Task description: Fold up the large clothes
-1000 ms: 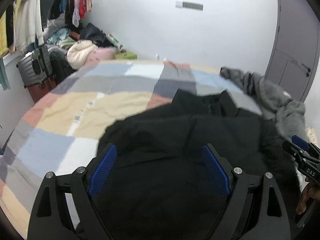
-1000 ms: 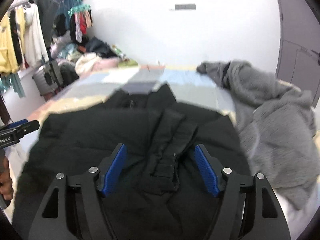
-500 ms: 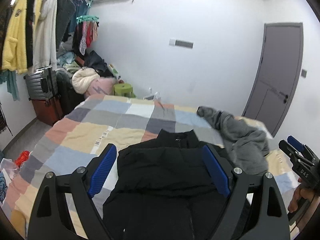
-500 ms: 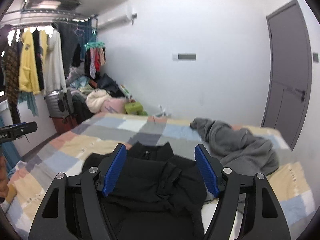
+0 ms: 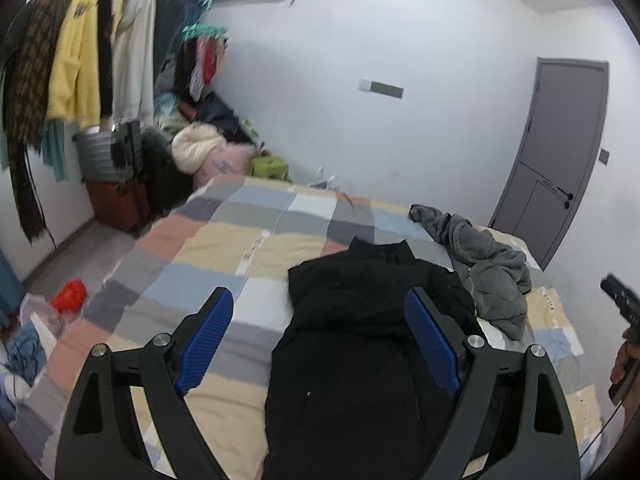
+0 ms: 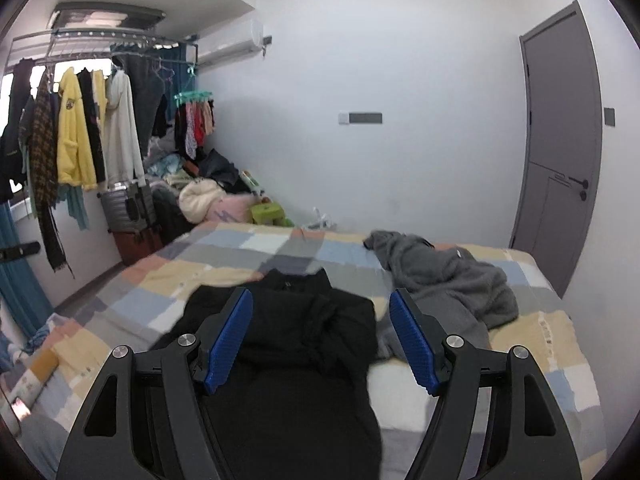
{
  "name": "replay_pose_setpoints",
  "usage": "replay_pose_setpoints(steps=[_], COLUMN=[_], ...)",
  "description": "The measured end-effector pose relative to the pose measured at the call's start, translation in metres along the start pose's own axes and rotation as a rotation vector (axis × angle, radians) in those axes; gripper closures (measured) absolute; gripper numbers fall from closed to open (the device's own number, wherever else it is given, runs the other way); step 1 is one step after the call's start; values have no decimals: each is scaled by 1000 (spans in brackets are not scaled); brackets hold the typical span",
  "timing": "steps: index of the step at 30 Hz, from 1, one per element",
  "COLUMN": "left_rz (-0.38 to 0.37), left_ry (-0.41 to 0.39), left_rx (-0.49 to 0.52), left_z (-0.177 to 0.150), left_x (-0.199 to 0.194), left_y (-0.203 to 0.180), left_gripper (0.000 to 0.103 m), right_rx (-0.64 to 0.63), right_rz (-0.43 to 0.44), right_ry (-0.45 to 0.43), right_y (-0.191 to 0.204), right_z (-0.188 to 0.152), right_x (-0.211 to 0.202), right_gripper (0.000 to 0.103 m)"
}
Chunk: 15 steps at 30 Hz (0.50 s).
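Observation:
A black jacket (image 5: 360, 340) (image 6: 296, 344) lies lengthwise on the patchwork bed cover (image 5: 200, 248) (image 6: 160, 292), its collar toward the far wall. A sleeve seems folded over its front. My left gripper (image 5: 319, 298) hangs open well above and short of the jacket, nothing between its blue pads. My right gripper (image 6: 321, 297) is likewise open and empty, raised over the jacket's near end. The right gripper's tip (image 5: 620, 304) shows at the right edge of the left wrist view, with a hand (image 5: 626, 360) under it. The left gripper (image 6: 20, 250) peeks in at the left of the right wrist view.
A crumpled grey fleece garment (image 5: 488, 276) (image 6: 448, 280) lies on the bed right of the jacket. A rail of hanging clothes (image 6: 80, 140), suitcases (image 5: 112, 184), a clothes pile (image 5: 200, 152) and a green stool (image 6: 268, 212) line the left wall. A grey door (image 6: 560, 152) stands right.
Both grippers have pulled back and risen from close over the black jacket, so the whole bed and room now show. Their jaws stay as wide as before.

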<state>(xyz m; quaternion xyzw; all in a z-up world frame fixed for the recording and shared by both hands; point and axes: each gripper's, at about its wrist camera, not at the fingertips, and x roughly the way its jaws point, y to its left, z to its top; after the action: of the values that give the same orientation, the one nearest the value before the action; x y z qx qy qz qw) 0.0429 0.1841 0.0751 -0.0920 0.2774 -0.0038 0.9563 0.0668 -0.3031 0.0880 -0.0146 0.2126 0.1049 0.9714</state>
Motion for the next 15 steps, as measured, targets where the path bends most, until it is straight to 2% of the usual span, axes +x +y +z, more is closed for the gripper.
replay_pose_setpoints(steps=[5,11,15], left_rz=[-49,-168,-234], left_ry=[80,226,295], left_rx=[-86,-163,-230], left_z=[-23,-95,-147], left_x=[17,66,98], left_y=[50,87,98], left_gripper=[15,15,15], right_rx=[106,218,275], right_rz=[42,108,136], right_ry=[79,215,300], right_y=[-33,-58,-67], right_z=[-41,-125,-187], right_x=[3,26,46], right_gripper=[33,33,33])
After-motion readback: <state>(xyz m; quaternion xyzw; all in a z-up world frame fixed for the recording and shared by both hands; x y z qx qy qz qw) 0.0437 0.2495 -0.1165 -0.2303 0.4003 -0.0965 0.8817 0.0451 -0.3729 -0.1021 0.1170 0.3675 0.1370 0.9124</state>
